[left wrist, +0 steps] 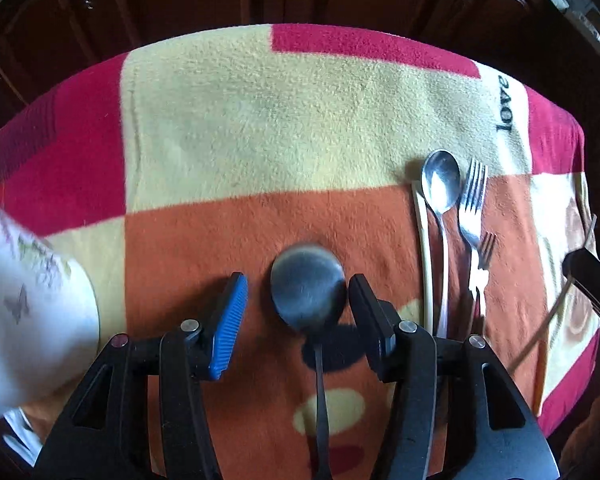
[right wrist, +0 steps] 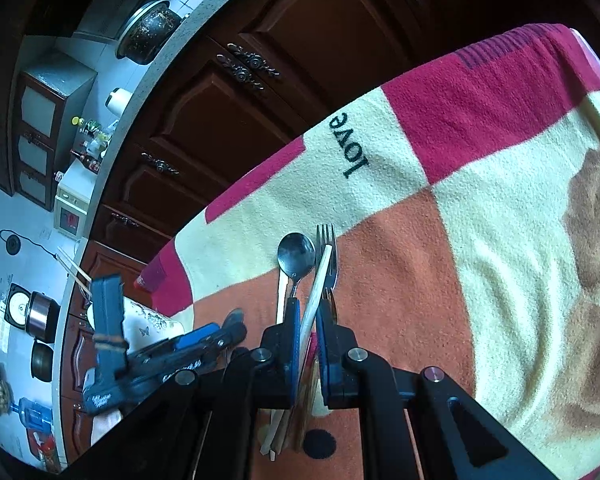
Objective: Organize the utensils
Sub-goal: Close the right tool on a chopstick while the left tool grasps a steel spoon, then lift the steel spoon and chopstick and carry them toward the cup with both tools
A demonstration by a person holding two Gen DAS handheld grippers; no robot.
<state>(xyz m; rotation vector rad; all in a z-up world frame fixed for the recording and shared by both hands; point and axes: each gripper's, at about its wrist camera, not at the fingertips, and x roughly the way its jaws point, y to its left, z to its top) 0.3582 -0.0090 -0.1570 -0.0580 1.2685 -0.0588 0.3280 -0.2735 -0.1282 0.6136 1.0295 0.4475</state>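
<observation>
Between my left fingers (left wrist: 296, 296) sits a dull grey ladle bowl (left wrist: 308, 282) on a dark handle; my one pad (left wrist: 228, 322) there is ribbed bright blue, the rest of me black. Under them the blanket (left wrist: 260, 128) runs in blocks of crimson, cream and orange, with black lettering "love" off to the right. Right of those fingers lie a shiny silver spoon (left wrist: 440, 188), a silver fork (left wrist: 473, 204) and a pale cream chopstick (left wrist: 425, 256). My right fingers (right wrist: 309, 320), blue-padded, flank a cream chopstick (right wrist: 318, 292).

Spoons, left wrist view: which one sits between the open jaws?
The blurred dark round-bowled spoon, bowl between the pads on the orange patch. The shiny silver spoon lies off to the right, beside the silver fork.
</observation>
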